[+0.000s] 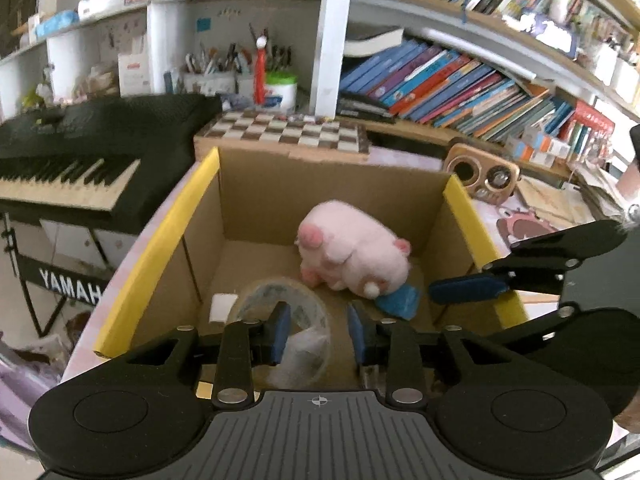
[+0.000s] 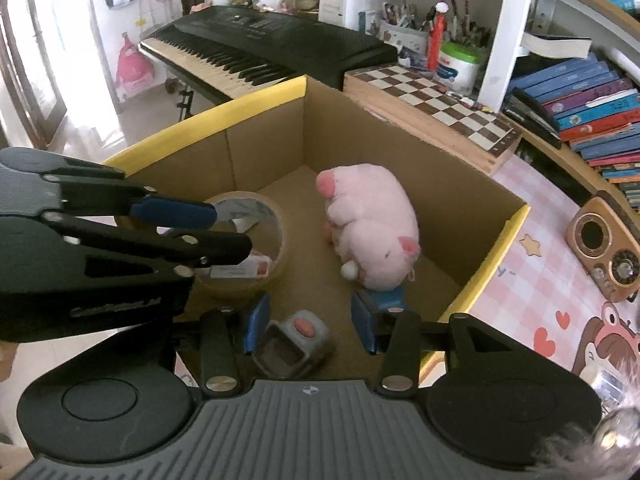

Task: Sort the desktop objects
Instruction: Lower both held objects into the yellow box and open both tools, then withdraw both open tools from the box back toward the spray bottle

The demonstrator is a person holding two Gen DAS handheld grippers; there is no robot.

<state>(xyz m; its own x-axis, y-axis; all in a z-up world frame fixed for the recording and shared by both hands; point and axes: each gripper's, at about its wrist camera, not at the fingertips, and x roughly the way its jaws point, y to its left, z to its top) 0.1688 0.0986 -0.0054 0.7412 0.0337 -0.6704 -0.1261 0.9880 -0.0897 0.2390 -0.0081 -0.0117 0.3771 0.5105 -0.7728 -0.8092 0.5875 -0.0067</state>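
Observation:
A cardboard box with yellow-taped flaps (image 1: 256,200) (image 2: 264,152) stands on the desk. Inside lie a pink plush pig (image 1: 352,252) (image 2: 372,224), a clear tape roll (image 1: 288,308) (image 2: 256,236), a blue item under the pig (image 1: 400,302) (image 2: 386,298) and a small grey device with a pink button (image 2: 298,340). My left gripper (image 1: 319,330) is open and empty above the tape roll. My right gripper (image 2: 310,318) is open above the grey device, not touching it. Each gripper shows in the other's view: the right (image 1: 464,288), the left (image 2: 176,212).
A Yamaha keyboard (image 1: 68,160) (image 2: 256,48) stands left of the box. A chessboard box (image 1: 284,132) (image 2: 436,104), pen holders (image 1: 224,68), leaning books (image 1: 460,88) and a small wooden radio (image 1: 480,174) (image 2: 608,244) lie behind and right. The desk mat (image 2: 540,276) is pink checked.

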